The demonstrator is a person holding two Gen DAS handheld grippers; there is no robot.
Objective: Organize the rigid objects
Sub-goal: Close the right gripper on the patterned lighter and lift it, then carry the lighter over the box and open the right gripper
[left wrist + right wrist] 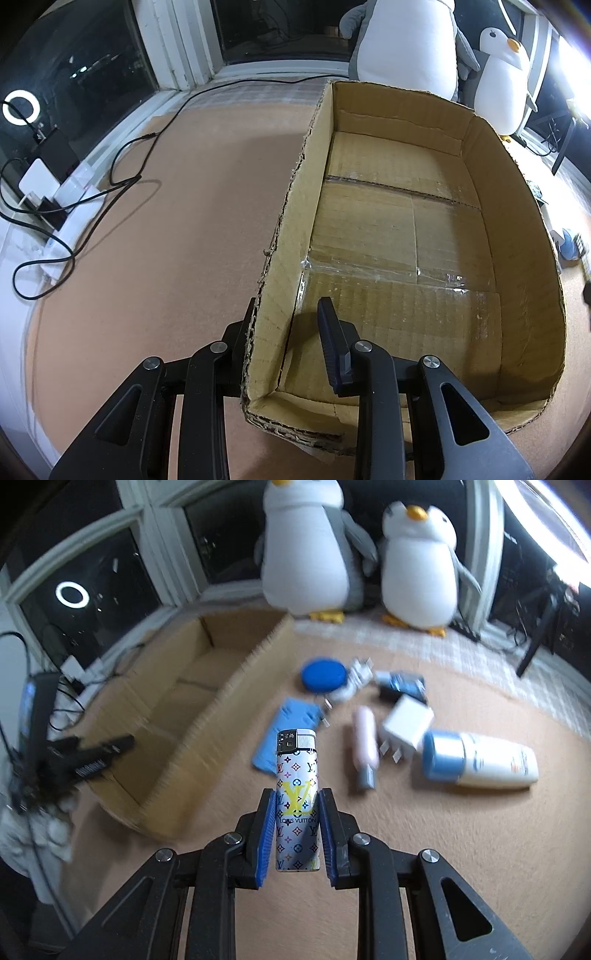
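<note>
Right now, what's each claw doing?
Left claw: clamped on the brown cardboard box's side wall.
Right claw: holding the white monogram-patterned lighter.

A: What covered the surface?
B: Tan carpet (424, 849). A cardboard box (192, 738) sat left.
A: Loose items?
B: Right of it lay a blue lid (324, 674), white charger (407, 722), pink tube (365, 744), lotion bottle (491, 762).

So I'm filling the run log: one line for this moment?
left gripper: shut on box wall | right gripper: shut on lighter, off floor | box: empty
</note>
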